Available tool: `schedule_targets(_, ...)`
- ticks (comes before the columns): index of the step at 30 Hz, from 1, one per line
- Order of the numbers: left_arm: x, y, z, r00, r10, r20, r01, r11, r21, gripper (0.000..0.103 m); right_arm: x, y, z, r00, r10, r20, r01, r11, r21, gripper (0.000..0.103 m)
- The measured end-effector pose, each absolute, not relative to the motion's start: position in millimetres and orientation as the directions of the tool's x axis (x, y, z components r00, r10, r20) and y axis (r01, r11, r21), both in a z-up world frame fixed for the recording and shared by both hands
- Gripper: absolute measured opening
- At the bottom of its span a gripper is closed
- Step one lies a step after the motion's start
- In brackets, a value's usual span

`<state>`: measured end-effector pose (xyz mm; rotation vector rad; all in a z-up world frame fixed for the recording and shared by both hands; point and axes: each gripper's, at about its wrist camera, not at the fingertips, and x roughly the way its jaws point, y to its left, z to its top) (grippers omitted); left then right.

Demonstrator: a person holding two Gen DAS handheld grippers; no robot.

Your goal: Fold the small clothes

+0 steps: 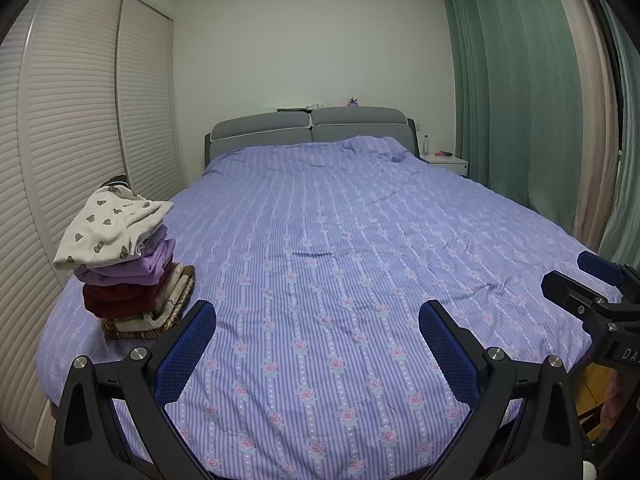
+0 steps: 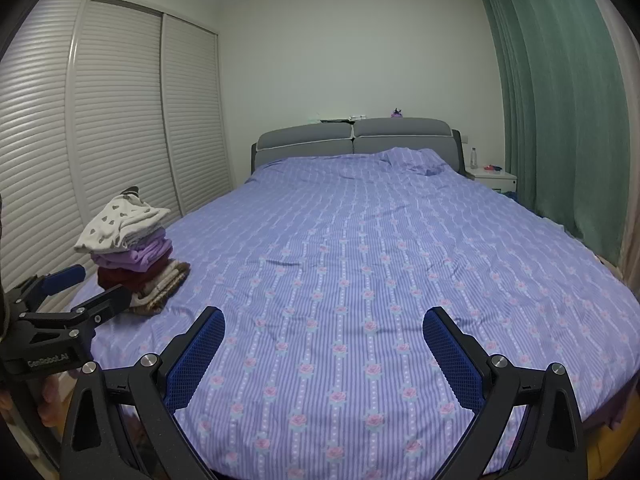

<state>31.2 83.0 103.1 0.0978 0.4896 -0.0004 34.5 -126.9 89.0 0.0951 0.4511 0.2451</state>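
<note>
Two black claws with blue mesh pads hover over the foot of a wide bed spread with a lilac striped, rose-printed cover (image 1: 320, 240). The left claw (image 1: 318, 328) stands wide apart with nothing between its pads; the right claw (image 2: 324, 332) is spread just as wide and holds nothing either.

A leaning stack of folded small clothes (image 1: 128, 264) sits at about 9 o'clock in the left wrist view, close to the bed's left edge. It is topped by a white garment with a dark bear print (image 1: 108, 228), over lilac pieces, a maroon one and a beige-and-brown knit at the bottom. From the right wrist view the same stack lies at 10 o'clock, with the left claw's body crossing just in front of its base.

The middle and right of the cover lie flat and bare apart from shallow creases, giving open room from the foot up to the grey padded headboard (image 1: 308, 128) at 12 o'clock.

White louvred sliding wardrobe doors (image 1: 72, 120) run close along the bed's left side from 9 to 11 o'clock. Green pleated curtains (image 1: 520, 100) hang along the right from 1 to 3 o'clock. A white bedside cabinet (image 1: 446, 162) carrying a small clear bottle (image 1: 425, 143) stands beside the headboard.
</note>
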Motion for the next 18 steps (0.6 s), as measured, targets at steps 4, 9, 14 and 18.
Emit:
schedule_targets(4,29.2,80.1,104.0,0.884,0.017,-0.467,0.033,0.995,0.099,0.103,34.0,-127.2,89.3,0.871,0.256,-0.42,-0.214,0.966,0.145,0.101)
schedule_targets(9,28.1,80.4,105.5,0.883,0.008,-0.469,0.04,0.995,0.093,0.103,33.6,-127.5,89.1,0.87,0.26,-0.418,-0.217,0.965,0.148,0.101)
schedule_targets(14,26.1,80.1,106.2,0.885,0.007,-0.466,0.04,0.995,0.09,0.103,33.2,-127.8,89.2,0.87,0.261,-0.417,-0.218,0.964,0.149,0.101)
schedule_targets(18,25.5,78.5,105.7,0.884,0.006,-0.468,0.044,0.994,0.096,0.103,32.9,-127.8,89.3,0.87,0.264,-0.416,-0.22,0.964,0.15,0.101)
